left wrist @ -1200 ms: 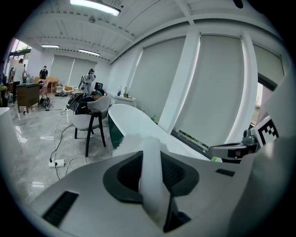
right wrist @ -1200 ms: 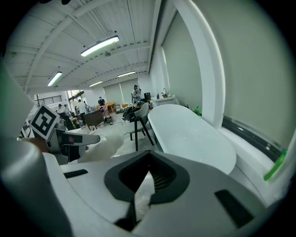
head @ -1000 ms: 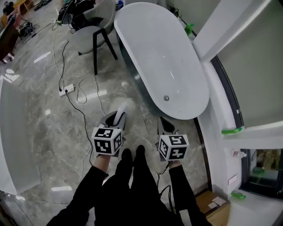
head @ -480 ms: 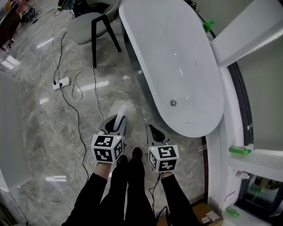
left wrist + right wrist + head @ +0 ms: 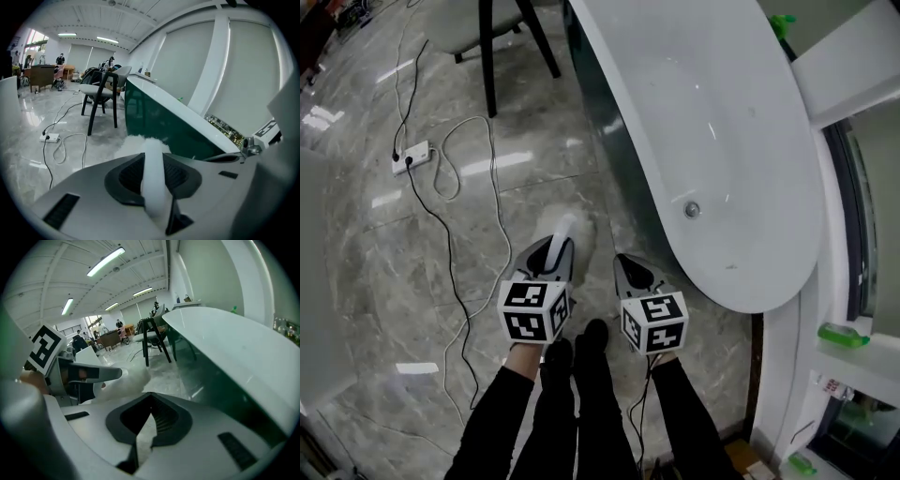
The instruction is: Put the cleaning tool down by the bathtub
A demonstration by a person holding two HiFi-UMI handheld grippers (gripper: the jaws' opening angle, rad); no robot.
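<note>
My left gripper is shut on the white handle of the cleaning tool, a duster whose fluffy white head sticks out past the jaws, above the marble floor. The handle runs straight between the jaws. The white bathtub with its dark green outer side lies just to the right. My right gripper hovers beside the tub's near end with its jaws shut on nothing. In the right gripper view the left gripper and the duster show at the left.
A black-legged chair stands at the far left of the tub. A white power strip and its cable lie on the floor to the left. A green bottle sits behind the tub. The person's feet are just below the grippers.
The view has closed in on the tub's near end and the floor beside it. Both grippers have drawn a little closer together. The left gripper still holds the duster.
</note>
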